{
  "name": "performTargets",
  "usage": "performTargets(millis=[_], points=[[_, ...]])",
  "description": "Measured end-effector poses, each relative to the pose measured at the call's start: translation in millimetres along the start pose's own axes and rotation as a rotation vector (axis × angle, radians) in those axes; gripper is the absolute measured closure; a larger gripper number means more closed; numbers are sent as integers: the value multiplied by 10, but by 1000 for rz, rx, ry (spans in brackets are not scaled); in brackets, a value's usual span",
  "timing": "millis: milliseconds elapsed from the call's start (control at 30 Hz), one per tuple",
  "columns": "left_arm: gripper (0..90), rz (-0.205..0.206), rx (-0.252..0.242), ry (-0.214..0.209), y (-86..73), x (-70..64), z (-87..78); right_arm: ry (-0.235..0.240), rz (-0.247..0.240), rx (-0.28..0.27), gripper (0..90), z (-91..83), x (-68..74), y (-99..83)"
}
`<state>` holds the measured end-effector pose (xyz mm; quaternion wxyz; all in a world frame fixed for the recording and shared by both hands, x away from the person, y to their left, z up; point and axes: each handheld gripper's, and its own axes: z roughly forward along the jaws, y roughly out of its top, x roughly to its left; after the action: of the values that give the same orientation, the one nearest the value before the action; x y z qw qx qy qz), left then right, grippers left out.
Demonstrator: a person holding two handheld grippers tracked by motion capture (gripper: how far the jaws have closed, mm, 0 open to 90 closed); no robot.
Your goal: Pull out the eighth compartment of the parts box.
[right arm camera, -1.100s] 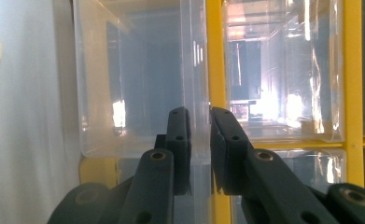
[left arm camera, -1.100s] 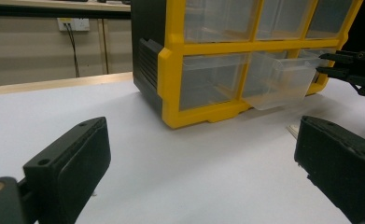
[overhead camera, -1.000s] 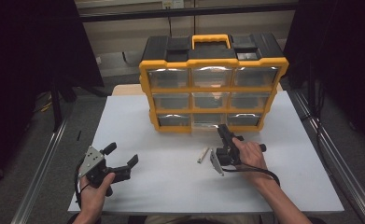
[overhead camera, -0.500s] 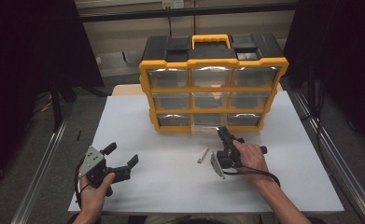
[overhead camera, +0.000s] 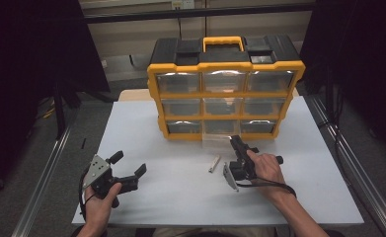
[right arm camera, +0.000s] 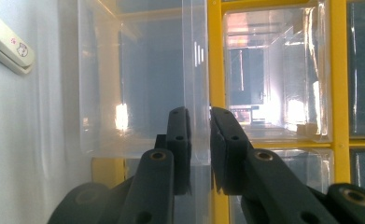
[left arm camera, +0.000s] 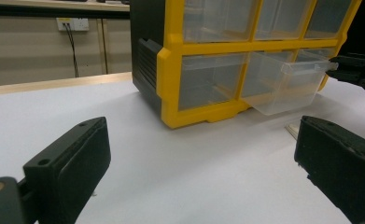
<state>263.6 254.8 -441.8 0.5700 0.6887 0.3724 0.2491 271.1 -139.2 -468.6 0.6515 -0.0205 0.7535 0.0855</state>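
Right gripper (overhead camera: 236, 143): jaws nearly closed, pinching the front lip of the clear drawer (overhead camera: 216, 139). In the right gripper view the thin transparent wall sits between the two black pads (right arm camera: 179, 140). Drawer is the bottom-middle one of the yellow organizer (overhead camera: 223, 89), partly drawn out; long axis runs from cabinet toward the table's near edge, open front tilted slightly down (clearest in the left gripper view). Small metal piece (overhead camera: 213, 164) lies just left of the gripper. Left gripper (overhead camera: 129, 170): jaws wide apart, holding nothing, near the table's near-left corner.
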Motion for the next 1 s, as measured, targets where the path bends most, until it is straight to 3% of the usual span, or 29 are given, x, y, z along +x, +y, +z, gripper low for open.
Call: performTargets(millis=[467,1000], points=[[36,-14,-8,-6,-3,-3,12,4,1,-9,794,-50,4,0],[36,-3,-4,-3,4,13,8,-1,-12,-17,794,-97,5,1]])
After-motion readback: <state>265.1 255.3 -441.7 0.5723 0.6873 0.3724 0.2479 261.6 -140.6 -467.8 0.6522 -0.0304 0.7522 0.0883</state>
